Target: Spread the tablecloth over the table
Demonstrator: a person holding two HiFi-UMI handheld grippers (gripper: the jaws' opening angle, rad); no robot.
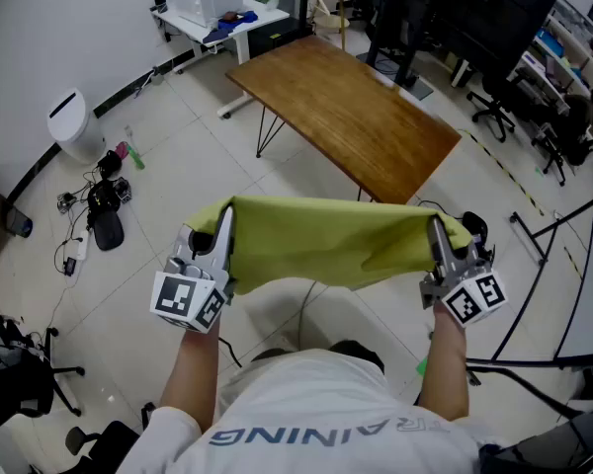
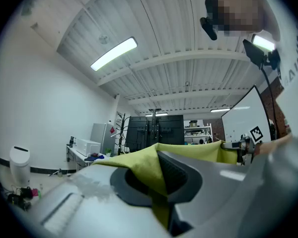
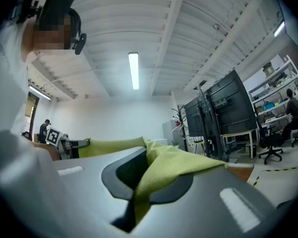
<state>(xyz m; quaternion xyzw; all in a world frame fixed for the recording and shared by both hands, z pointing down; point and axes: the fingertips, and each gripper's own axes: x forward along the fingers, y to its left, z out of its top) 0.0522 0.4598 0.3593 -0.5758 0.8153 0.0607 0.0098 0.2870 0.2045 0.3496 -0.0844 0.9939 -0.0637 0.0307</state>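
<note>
A yellow-green tablecloth (image 1: pixel 326 240) hangs stretched between my two grippers, held up in the air in front of the person's chest. My left gripper (image 1: pixel 224 227) is shut on the tablecloth's left corner (image 2: pixel 144 170). My right gripper (image 1: pixel 437 233) is shut on its right corner (image 3: pixel 161 170). The brown wooden table (image 1: pixel 346 117) stands beyond the cloth, bare, its near corner just behind the cloth's top edge. Each gripper view shows the cloth pinched between the jaws (image 2: pixel 156 192) (image 3: pixel 139 192) and running across to the other gripper (image 2: pixel 246 145) (image 3: pixel 64 144).
A white bin (image 1: pixel 74 124) and cables with a black bag (image 1: pixel 104 215) lie on the floor at left. A white desk with a printer (image 1: pixel 212 3) stands at the back. Office chairs (image 1: pixel 494 107), black racks (image 3: pixel 223 113) and a stand's legs (image 1: pixel 558 230) are to the right.
</note>
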